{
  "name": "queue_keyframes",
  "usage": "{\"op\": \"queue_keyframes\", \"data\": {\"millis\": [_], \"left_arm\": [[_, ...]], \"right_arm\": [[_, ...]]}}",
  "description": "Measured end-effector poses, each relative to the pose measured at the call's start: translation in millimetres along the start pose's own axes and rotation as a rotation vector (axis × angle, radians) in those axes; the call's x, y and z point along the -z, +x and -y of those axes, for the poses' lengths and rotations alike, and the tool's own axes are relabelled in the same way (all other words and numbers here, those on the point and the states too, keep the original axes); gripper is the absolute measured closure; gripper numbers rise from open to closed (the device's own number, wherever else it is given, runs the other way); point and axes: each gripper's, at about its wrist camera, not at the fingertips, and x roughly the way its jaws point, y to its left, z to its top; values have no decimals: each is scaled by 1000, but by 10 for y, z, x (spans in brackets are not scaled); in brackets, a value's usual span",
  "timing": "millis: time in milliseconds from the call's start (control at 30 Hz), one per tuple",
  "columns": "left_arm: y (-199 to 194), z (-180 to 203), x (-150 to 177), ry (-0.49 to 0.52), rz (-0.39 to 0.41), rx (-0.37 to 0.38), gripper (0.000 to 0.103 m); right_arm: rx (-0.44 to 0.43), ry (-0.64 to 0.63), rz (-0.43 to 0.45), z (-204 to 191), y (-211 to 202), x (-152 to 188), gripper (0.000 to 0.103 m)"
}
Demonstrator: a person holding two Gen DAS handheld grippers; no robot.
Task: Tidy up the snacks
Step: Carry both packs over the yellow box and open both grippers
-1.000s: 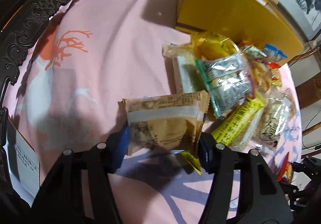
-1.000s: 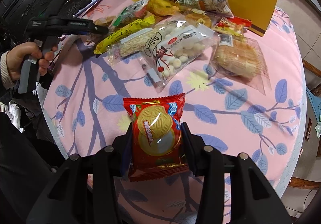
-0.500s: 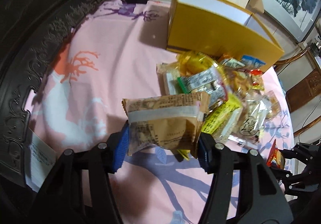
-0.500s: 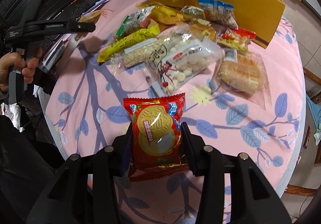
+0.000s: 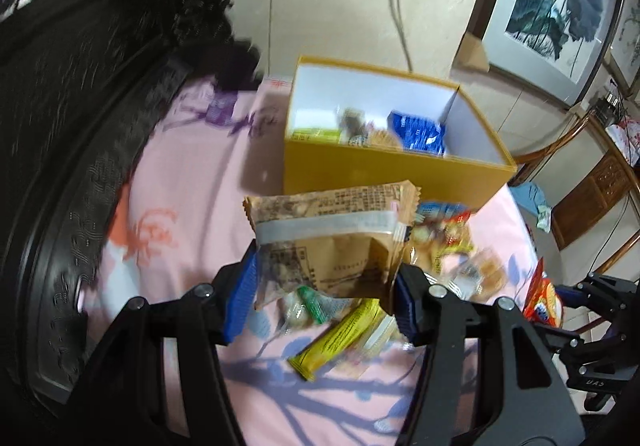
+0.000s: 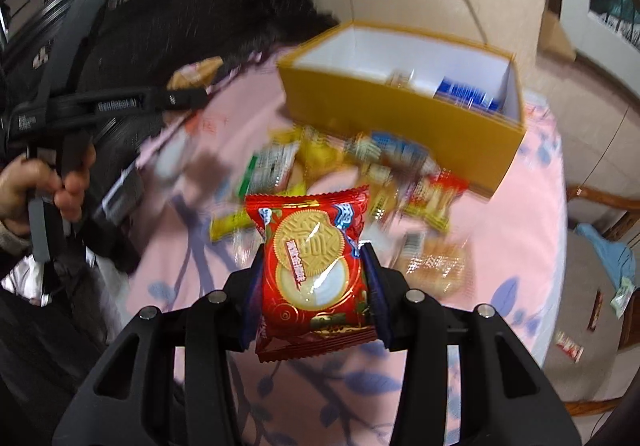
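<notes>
My left gripper (image 5: pixel 324 290) is shut on a brown snack packet (image 5: pixel 332 234) and holds it above the table, in front of the open yellow box (image 5: pixel 384 174). The box has white inner walls and holds a blue packet (image 5: pixel 418 132) and other snacks. My right gripper (image 6: pixel 312 282) is shut on a red biscuit packet (image 6: pixel 314 258), held in the air facing the same yellow box (image 6: pixel 400 114). A heap of loose snacks (image 6: pixel 360 170) lies on the pink cloth between the grippers and the box. The left gripper (image 6: pixel 132 102) also shows in the right wrist view, with the brown packet (image 6: pixel 196 72) at its tip.
The round table has a pink cloth (image 5: pixel 192 214) with leaf prints and a dark carved rim (image 5: pixel 52 286). A yellow bar packet (image 5: pixel 344 334) lies under the left gripper. Wooden chairs (image 6: pixel 604 206) stand at the right. Small wrappers (image 6: pixel 568 346) lie on the floor.
Both grippers have risen and tilted toward the yellow box, so its inside now shows. Each still holds its packet. The views are blurred by motion.
</notes>
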Motion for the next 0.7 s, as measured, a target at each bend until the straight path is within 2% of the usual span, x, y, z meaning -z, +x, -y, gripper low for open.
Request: {"op": "queue_keyframes", "data": {"millis": [400, 700], "left_arm": [[134, 474, -932, 43, 111, 28, 44], [561, 633, -1478, 60, 117, 32, 44]], "right_arm": [[98, 84, 193, 604, -217, -952, 58], [130, 101, 249, 954, -54, -1542, 58]]}}
